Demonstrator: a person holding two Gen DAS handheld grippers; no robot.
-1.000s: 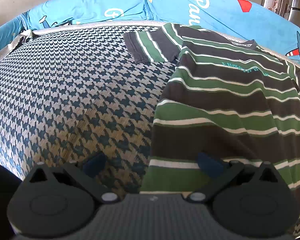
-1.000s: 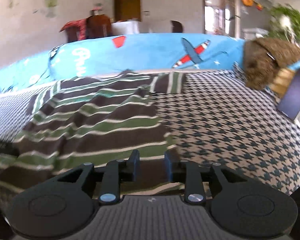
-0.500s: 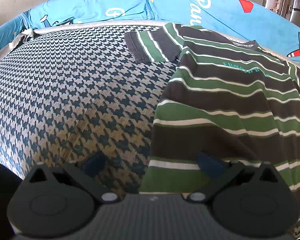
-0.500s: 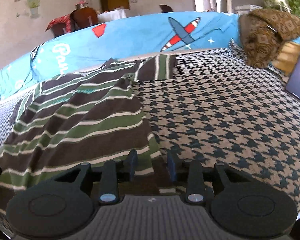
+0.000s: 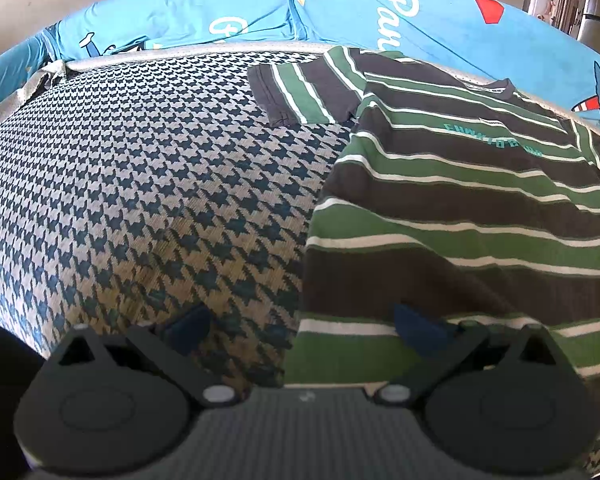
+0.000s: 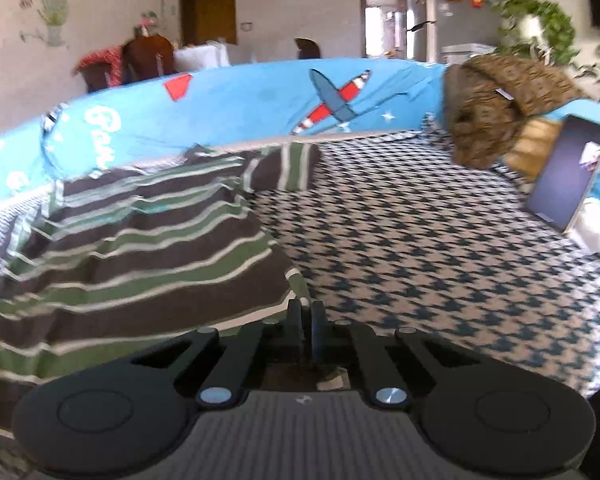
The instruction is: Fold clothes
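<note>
A T-shirt (image 5: 460, 216) with green, dark brown and white stripes lies spread on the houndstooth-covered bed (image 5: 140, 184), collar toward the far blue bolster. My left gripper (image 5: 300, 330) is open wide over the shirt's near left corner; its right fingertip (image 5: 416, 332) is above the cloth and its left one above bare cover. In the right wrist view the same shirt (image 6: 148, 256) is blurred. My right gripper (image 6: 306, 318) is shut on the shirt's near right hem corner, and the cloth runs in between its fingers.
A blue bolster (image 6: 260, 96) printed with aeroplanes rims the far side of the bed. A brown knitted blanket (image 6: 496, 108) and a dark tablet (image 6: 564, 172) lean at the right. The near bed edge lies just under both grippers.
My right gripper went from partly open to shut on the hem corner after sliding forward. The shirt's right side now looks shifted and blurred. The left gripper stayed still.
</note>
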